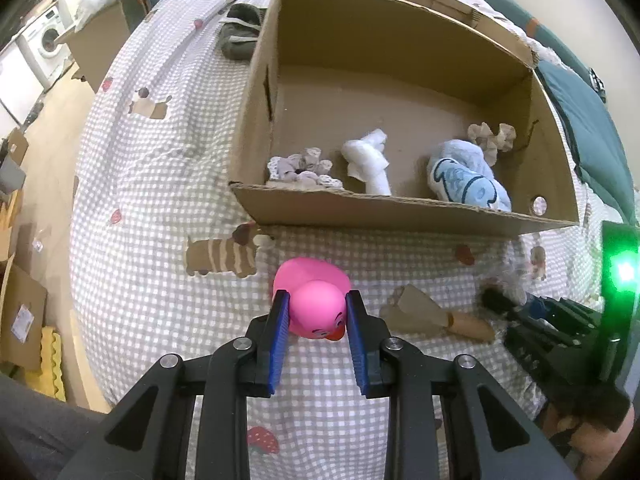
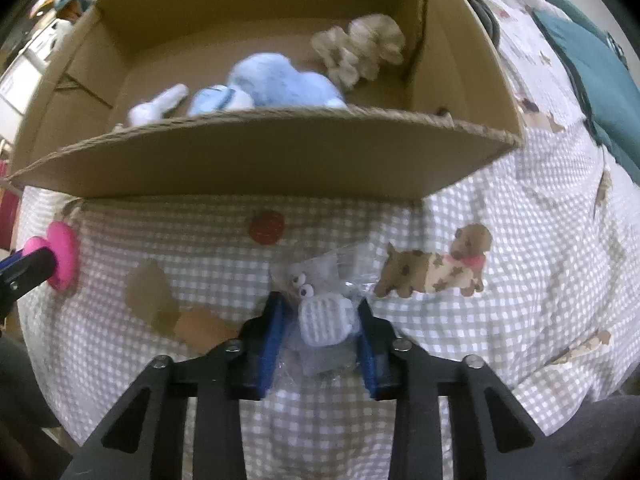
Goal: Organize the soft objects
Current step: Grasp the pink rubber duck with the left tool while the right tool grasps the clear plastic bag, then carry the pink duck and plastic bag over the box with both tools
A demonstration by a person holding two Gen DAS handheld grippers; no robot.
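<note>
Below: glossy rubber duck (image 1: 316,304), crocheted toy (image 2: 326,316) (crinkly plastic-bagged), both clamped.

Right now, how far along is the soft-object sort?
Done: the cardboard box already holds a blue towel, a white cloth, a lilac crochet piece and a beige scrunchie.
In hand: the left hand-held gripper clamps a pink duck; the right hand-held gripper grips a bagged crochet toy.
Left: boxing both, plus the brush on the bedspread.

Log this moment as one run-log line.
left gripper: shut on pink rubber duck | right gripper: shut on bagged crochet toy | cardboard box: four soft items inside
</note>
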